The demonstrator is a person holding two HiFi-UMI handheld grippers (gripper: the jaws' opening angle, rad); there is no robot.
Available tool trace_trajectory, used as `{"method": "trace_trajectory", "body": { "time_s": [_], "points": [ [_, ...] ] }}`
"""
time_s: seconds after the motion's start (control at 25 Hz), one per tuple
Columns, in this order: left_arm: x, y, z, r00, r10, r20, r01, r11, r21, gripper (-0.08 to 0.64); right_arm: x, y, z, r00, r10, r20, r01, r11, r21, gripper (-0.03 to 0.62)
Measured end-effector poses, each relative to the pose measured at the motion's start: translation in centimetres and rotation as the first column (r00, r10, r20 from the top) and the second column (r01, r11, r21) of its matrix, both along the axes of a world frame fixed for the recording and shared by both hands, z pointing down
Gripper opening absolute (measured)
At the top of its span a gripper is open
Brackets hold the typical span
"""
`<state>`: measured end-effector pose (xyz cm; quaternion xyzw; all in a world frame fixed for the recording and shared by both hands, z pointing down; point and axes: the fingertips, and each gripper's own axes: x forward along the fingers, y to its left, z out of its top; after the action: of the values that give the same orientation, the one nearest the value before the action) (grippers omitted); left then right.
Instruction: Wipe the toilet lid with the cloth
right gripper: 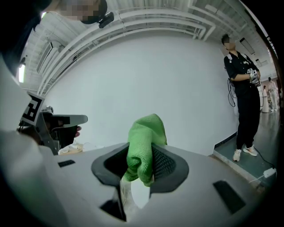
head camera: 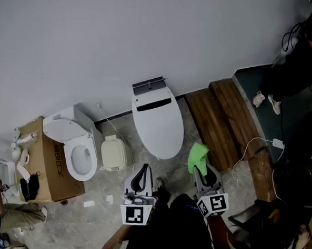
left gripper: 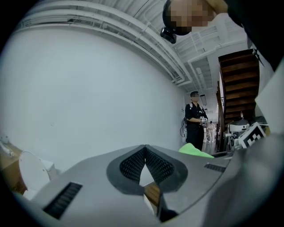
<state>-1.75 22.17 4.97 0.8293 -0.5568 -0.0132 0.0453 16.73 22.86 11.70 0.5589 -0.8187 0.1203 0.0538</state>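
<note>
Green cloth (right gripper: 144, 142) is bunched up and pinched in my right gripper (head camera: 202, 171), jaws clamped tight on its middle. A tuft stands up above the pads and a fold hangs below them. It's a firm hold, nothing slipping as far as I can judge.

The cloth is up in the air, near the front right of the toilet lid (head camera: 157, 124) but not touching it. The lid is down and closed, a long white oval with its narrow end pointing at me. No cloth on it, so by my reckoning not one stroke is done. From this height I can't tell whether the surface is dusty or wet.

My left gripper (head camera: 143, 172) hangs just off the lid's front left, jaws together at the tips with nothing between them. It's idle for now.

What's left is the whole job: bring the right gripper forward and down, press the cloth flat on the lid, and sweep it front to back.

Further out, a small white bin (head camera: 114, 153) sits just left of the toilet, with a second toilet (head camera: 78, 152) beyond it, seat up, beside a cardboard box (head camera: 48, 165). Wooden planks (head camera: 219, 117) lie to the right, and a bystander (right gripper: 244, 97) stands by the wall, well apart.
</note>
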Motion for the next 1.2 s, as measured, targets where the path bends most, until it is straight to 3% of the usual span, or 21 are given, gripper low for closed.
{"method": "trace_trajectory", "body": {
  "time_s": [0.56,1.2],
  "points": [
    [-0.4,-9.5,1.7,0.999,-0.047,-0.001,0.047,0.998,-0.034,0.009,-0.2,-11.1,4.7,0.997,-0.070,-0.045,0.067,0.995,-0.072,0.137],
    [4.0,-25.2,4.1,0.989,-0.150,0.003,0.150,0.984,-0.095,0.009,4.0,-31.8,10.8,0.970,-0.216,-0.108,0.200,0.969,-0.143,0.137]
  ]
}}
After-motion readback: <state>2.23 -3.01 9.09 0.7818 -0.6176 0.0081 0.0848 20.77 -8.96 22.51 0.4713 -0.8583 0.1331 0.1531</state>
